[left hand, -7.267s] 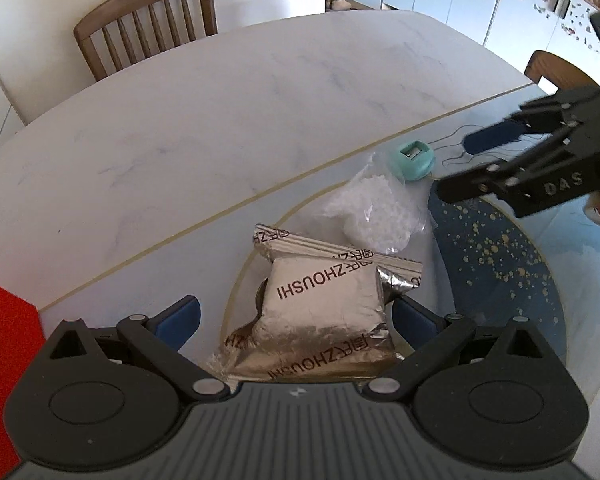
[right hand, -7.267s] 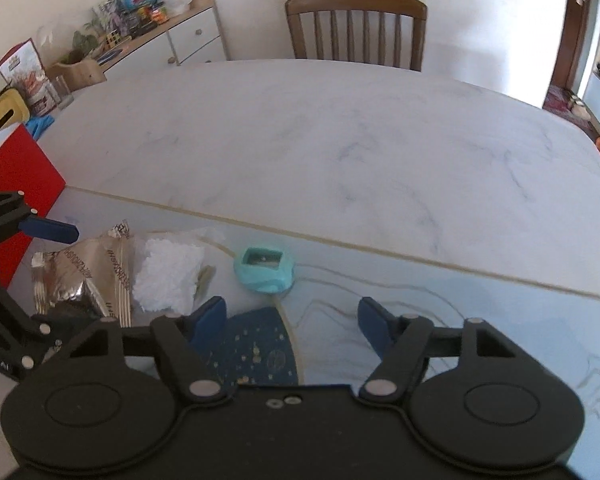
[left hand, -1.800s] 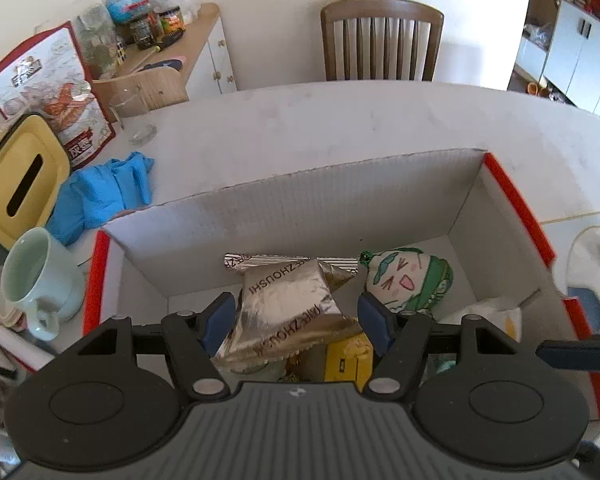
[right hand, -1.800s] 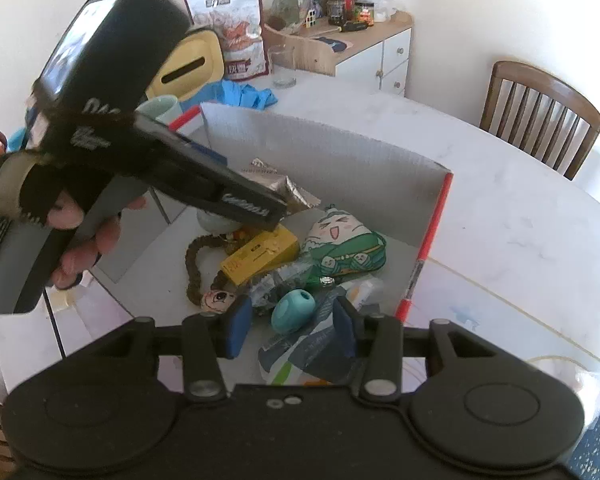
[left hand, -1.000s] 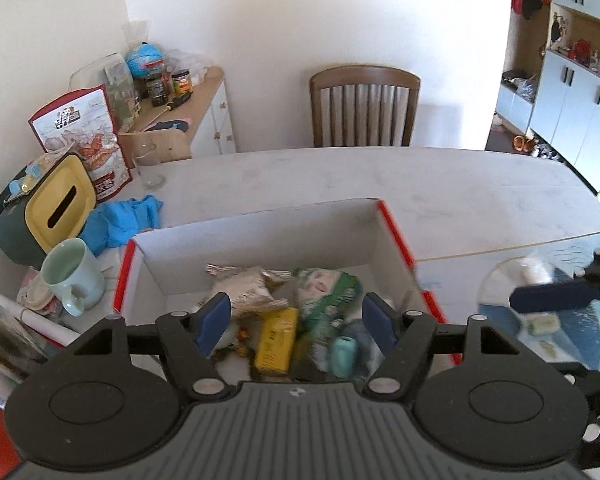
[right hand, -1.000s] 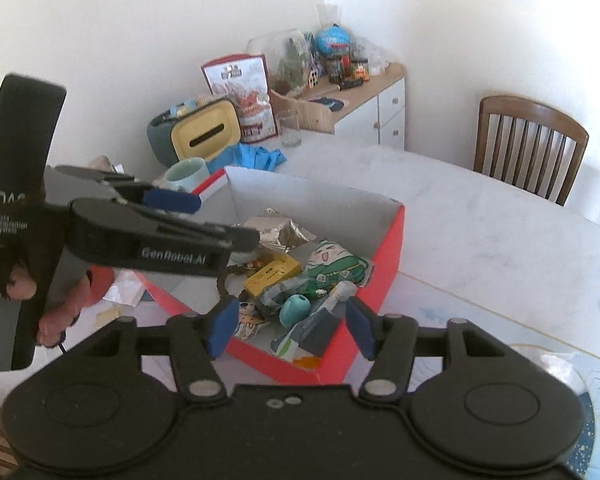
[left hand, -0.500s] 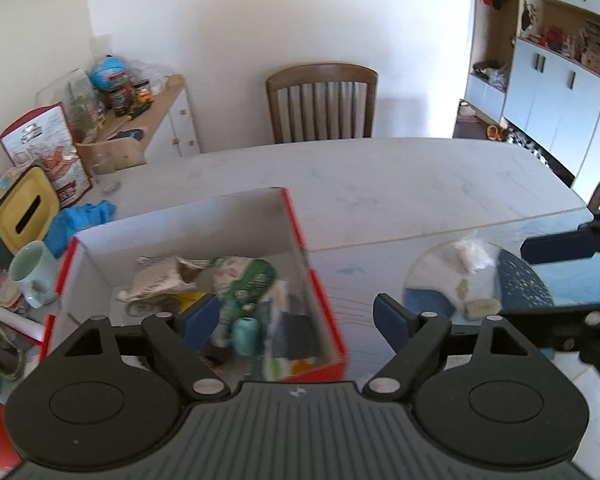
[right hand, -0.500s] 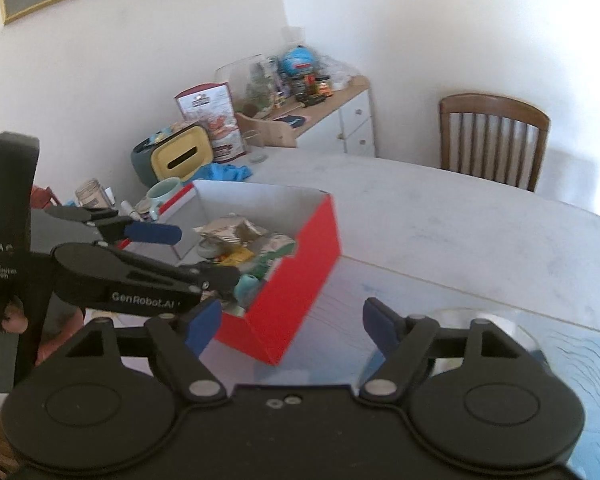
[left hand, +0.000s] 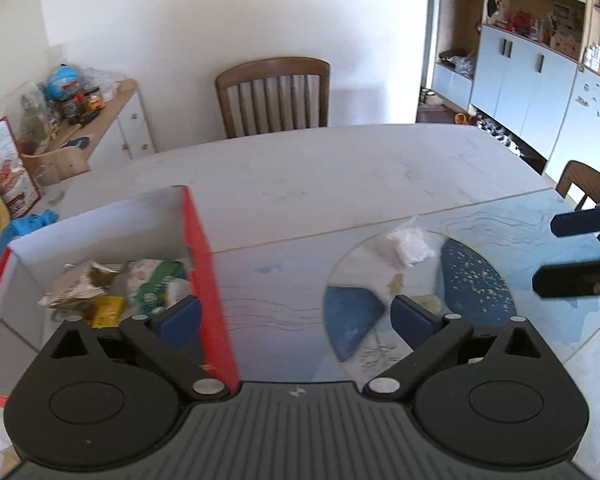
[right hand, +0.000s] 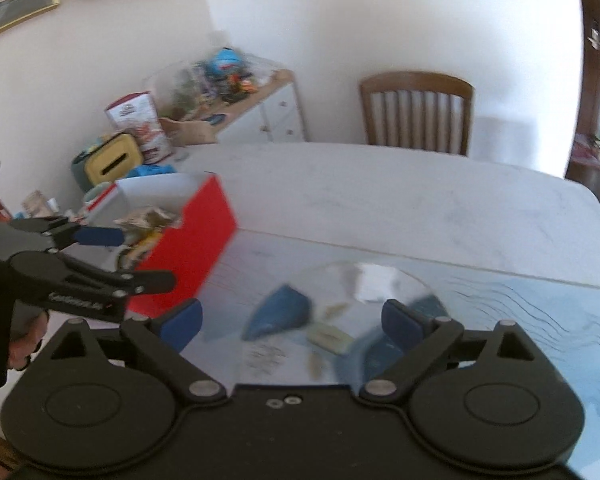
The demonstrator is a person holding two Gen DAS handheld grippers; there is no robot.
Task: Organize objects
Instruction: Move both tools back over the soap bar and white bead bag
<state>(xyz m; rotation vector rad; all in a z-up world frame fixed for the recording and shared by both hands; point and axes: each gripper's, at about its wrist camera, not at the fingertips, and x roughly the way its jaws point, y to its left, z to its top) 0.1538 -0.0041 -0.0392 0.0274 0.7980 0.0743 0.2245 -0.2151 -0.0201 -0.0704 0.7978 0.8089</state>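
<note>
A red cardboard box (left hand: 198, 240) stands at the table's left and holds the silver snack pack (left hand: 76, 280), a green plush (left hand: 156, 280) and other items. The box also shows in the right wrist view (right hand: 192, 236). A clear bag of white bits (left hand: 410, 246) and a small pale packet (right hand: 328, 336) lie on the round blue-patterned mat (left hand: 476, 276). My left gripper (left hand: 296, 316) is open and empty, above the box's right wall. My right gripper (right hand: 290, 318) is open and empty above the mat; it also shows at the right edge of the left wrist view (left hand: 576, 248).
A wooden chair (left hand: 272, 96) stands at the table's far side. A cluttered sideboard (left hand: 80, 120), a snack bag (right hand: 138, 124), a yellow-lidded tin (right hand: 108, 160) and a blue cloth (left hand: 30, 222) lie left of the box. The marble table (left hand: 340, 168) stretches behind the mat.
Both grippers have swung right, away from the box and toward the mat. The silver pack and the teal item lie in the box. Both grippers are now empty and wider open.
</note>
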